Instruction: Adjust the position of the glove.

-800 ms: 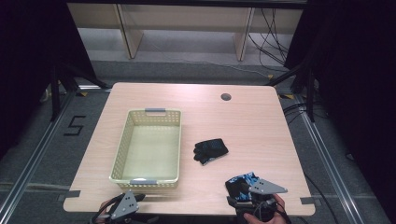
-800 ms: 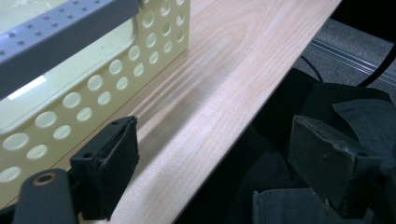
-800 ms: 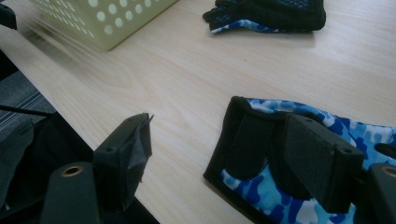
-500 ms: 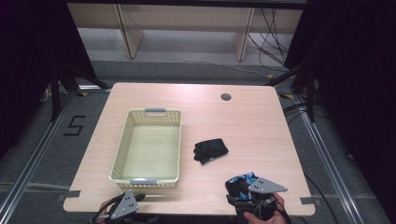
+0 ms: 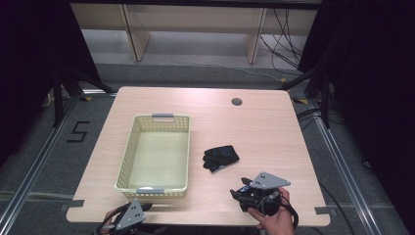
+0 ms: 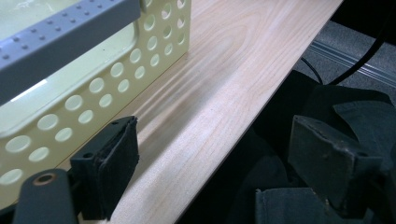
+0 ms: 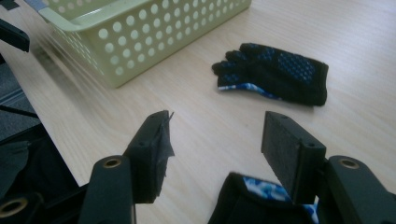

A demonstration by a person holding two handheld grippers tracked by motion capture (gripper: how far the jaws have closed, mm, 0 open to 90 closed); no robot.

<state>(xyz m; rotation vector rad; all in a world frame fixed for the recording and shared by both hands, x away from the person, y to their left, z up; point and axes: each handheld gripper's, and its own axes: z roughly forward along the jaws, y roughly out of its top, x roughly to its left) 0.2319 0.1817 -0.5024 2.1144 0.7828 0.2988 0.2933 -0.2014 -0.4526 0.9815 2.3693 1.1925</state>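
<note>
Stretching ahead of both tools, the pale wooden table point(image 5: 274, 132) bears a yellow perforated plastic basket point(image 5: 155, 154), just ahead of the left gripper point(image 5: 131, 215), whose jaws gape empty. A black dotted fabric glove point(image 7: 273, 72) lies just beyond the right gripper point(image 7: 215, 149), half open, gripping nothing.

Bare tabletop point(image 5: 274, 132) right of basket point(image 5: 155, 152)

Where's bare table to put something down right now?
Bare wood lies across the far strip beyond the basket around the hole, along the right side past the glove, and left of the basket. It is tighter at the near edge, between glove and right gripper.
</note>
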